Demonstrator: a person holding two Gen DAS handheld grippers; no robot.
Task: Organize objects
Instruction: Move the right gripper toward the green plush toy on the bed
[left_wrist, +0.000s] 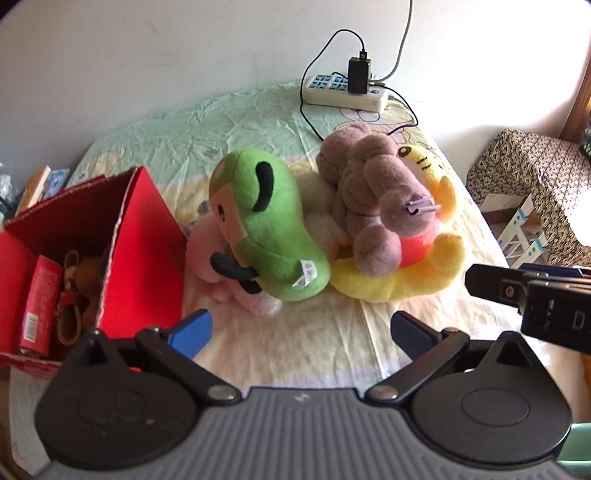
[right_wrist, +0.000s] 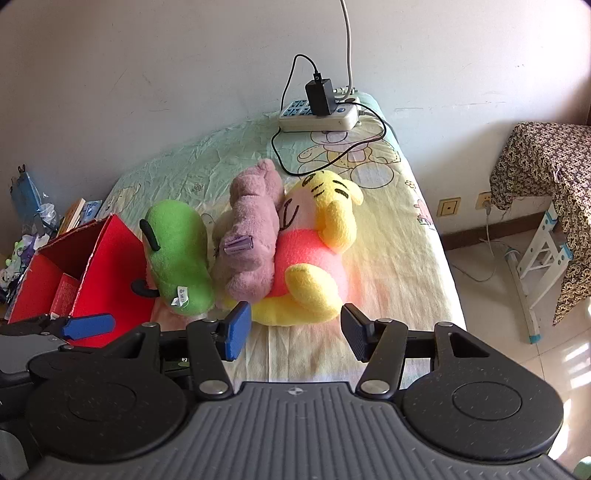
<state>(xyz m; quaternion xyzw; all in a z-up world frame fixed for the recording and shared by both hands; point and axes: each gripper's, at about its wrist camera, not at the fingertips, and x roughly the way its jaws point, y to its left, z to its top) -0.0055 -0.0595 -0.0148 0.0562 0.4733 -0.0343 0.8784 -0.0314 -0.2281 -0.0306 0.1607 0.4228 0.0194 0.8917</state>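
Plush toys (right_wrist: 255, 240) on bed (right_wrist: 399, 258)

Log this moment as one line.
left tool: open, empty | right tool: open, empty | plush toys: on bed | red box: open

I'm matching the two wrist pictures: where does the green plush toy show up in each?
Left wrist view: green plush toy at centre, just right of the red box.
Right wrist view: green plush toy left of centre, again beside the red box.
Shared landmark: the power strip by the wall.

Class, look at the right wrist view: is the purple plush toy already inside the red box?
No: the purple plush toy lies on the bed between the green and yellow toys, outside the red box.
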